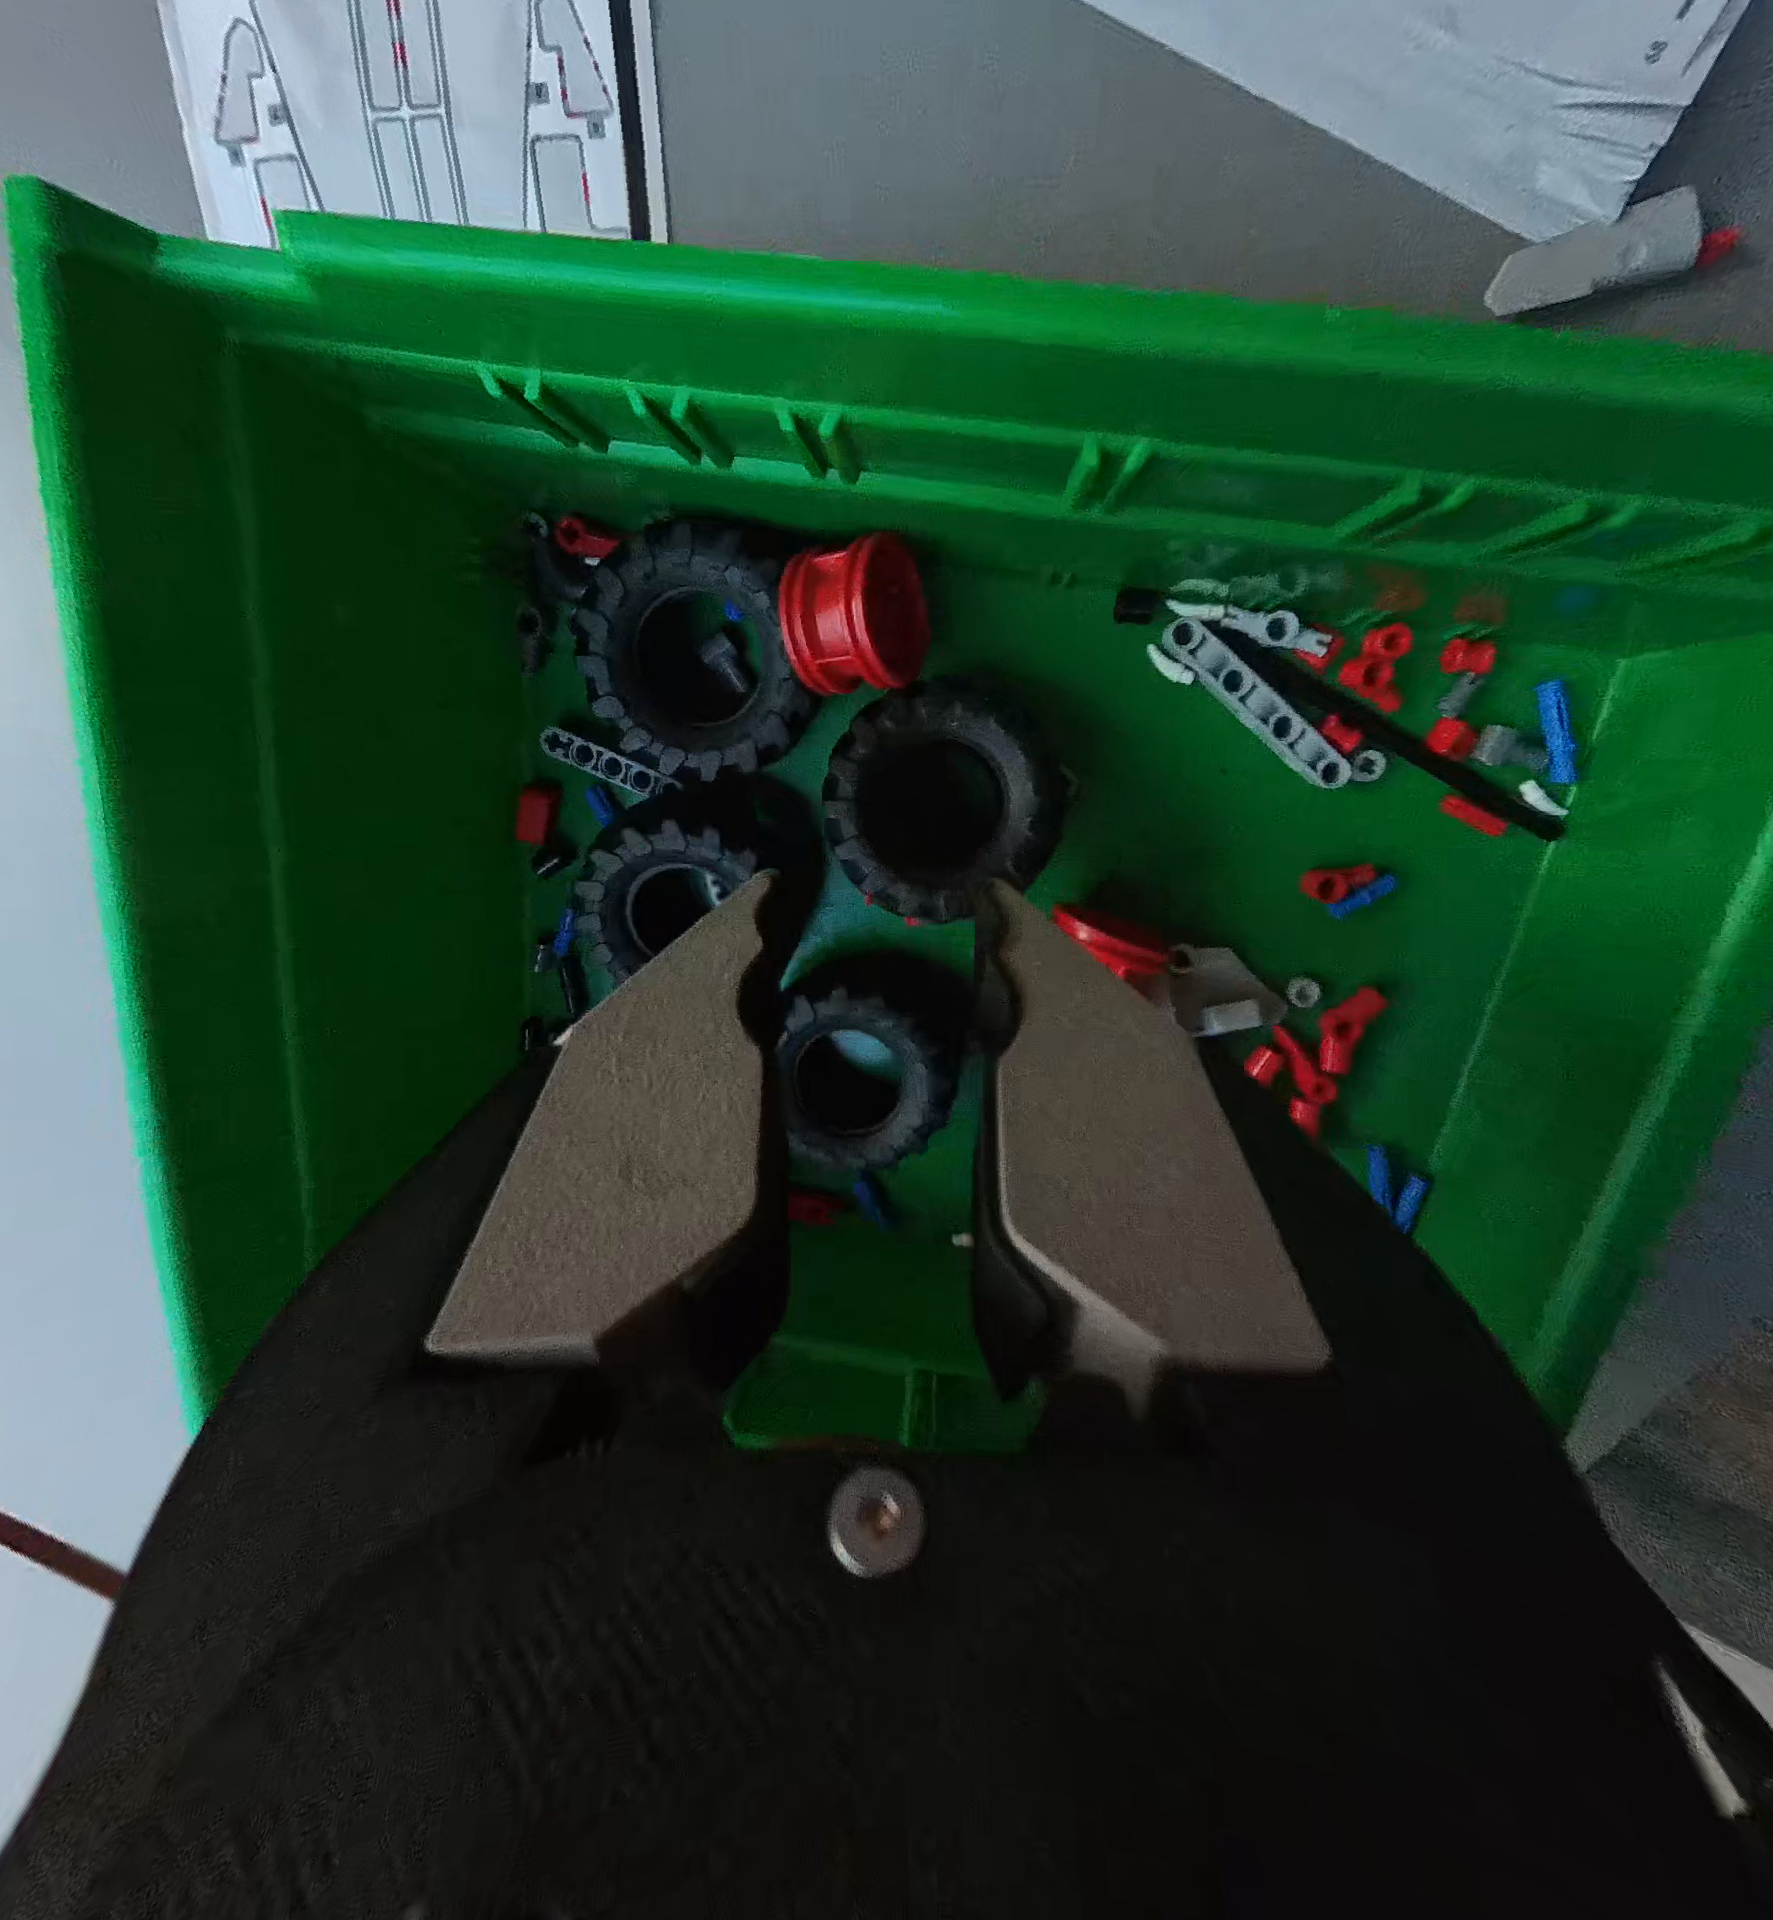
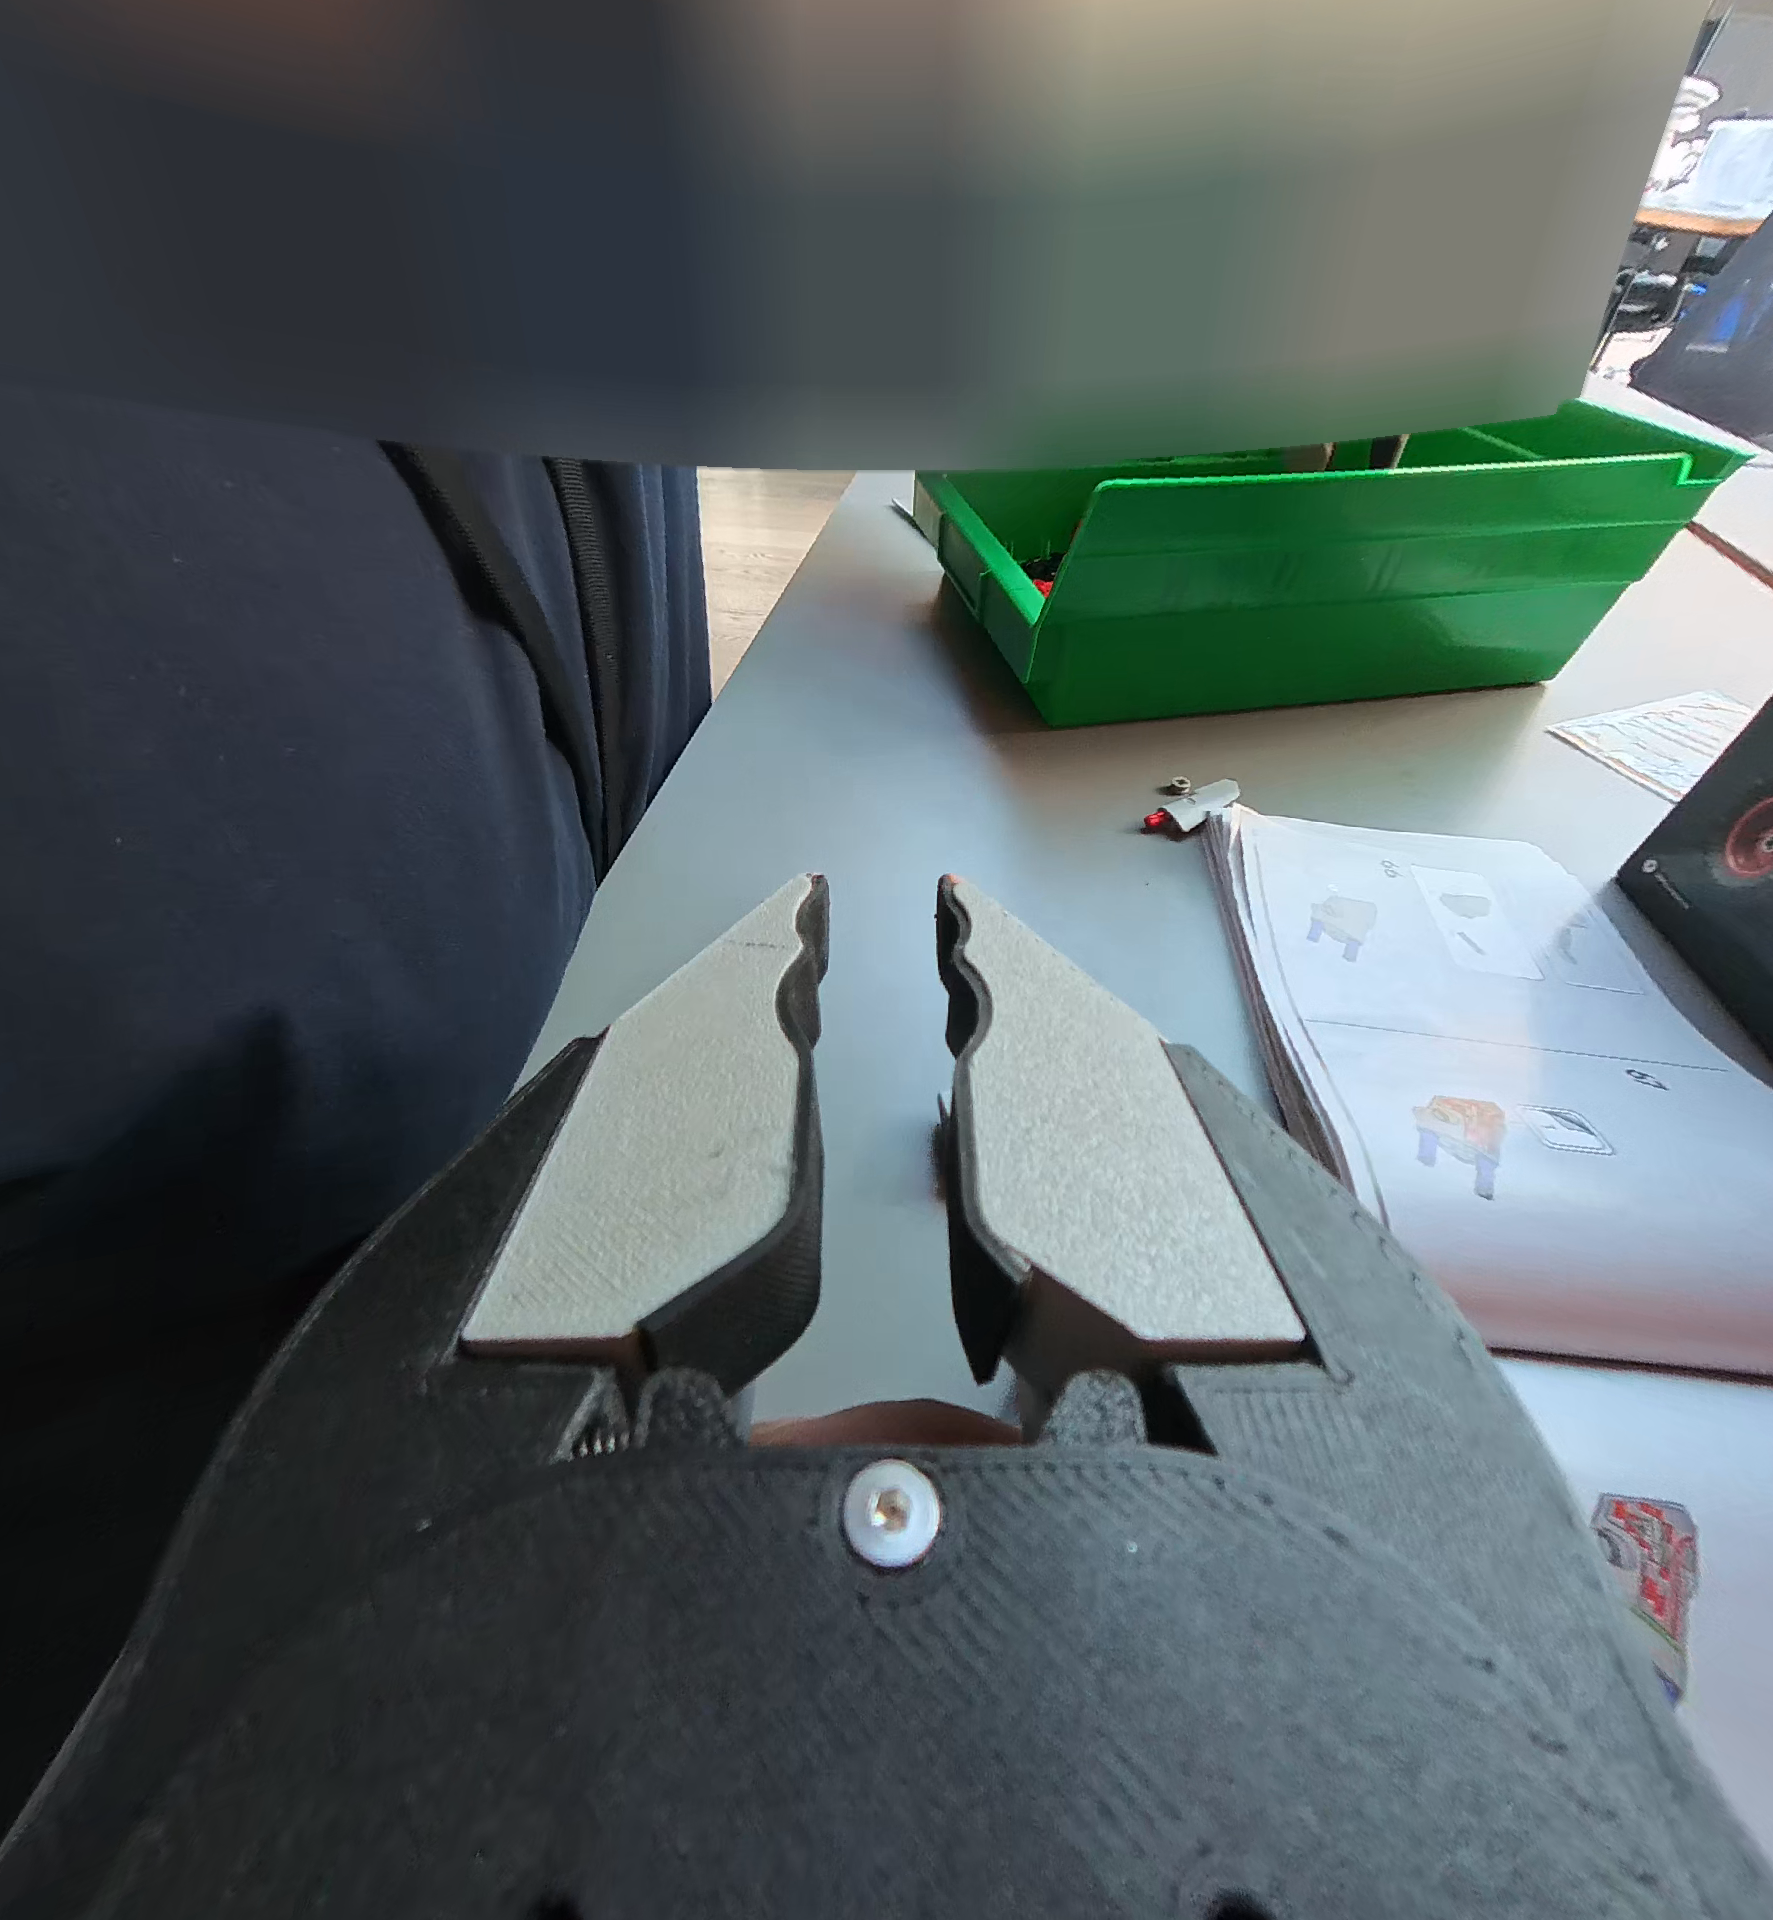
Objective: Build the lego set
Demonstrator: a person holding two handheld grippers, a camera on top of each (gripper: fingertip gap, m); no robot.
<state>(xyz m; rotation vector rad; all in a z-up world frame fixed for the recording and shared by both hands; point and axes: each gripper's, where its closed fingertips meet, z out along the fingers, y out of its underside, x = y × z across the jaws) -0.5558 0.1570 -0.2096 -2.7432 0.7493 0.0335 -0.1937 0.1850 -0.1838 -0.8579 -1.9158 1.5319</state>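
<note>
My left gripper is open and empty, hovering over the inside of a green bin. The bin holds several black tyres, a red wheel hub, a grey beam and many small red, blue and grey pieces. A small tyre lies between and below the jaws, not touched. My right gripper is open and empty, low over the grey table, pointing toward the same green bin. A small grey and red sub-assembly lies on the table beside the open instruction booklet.
A person in dark clothing sits at the table's left edge. A black box stands at the right beside the booklet. A sticker sheet lies behind the bin, and a grey piece lies on the table past it.
</note>
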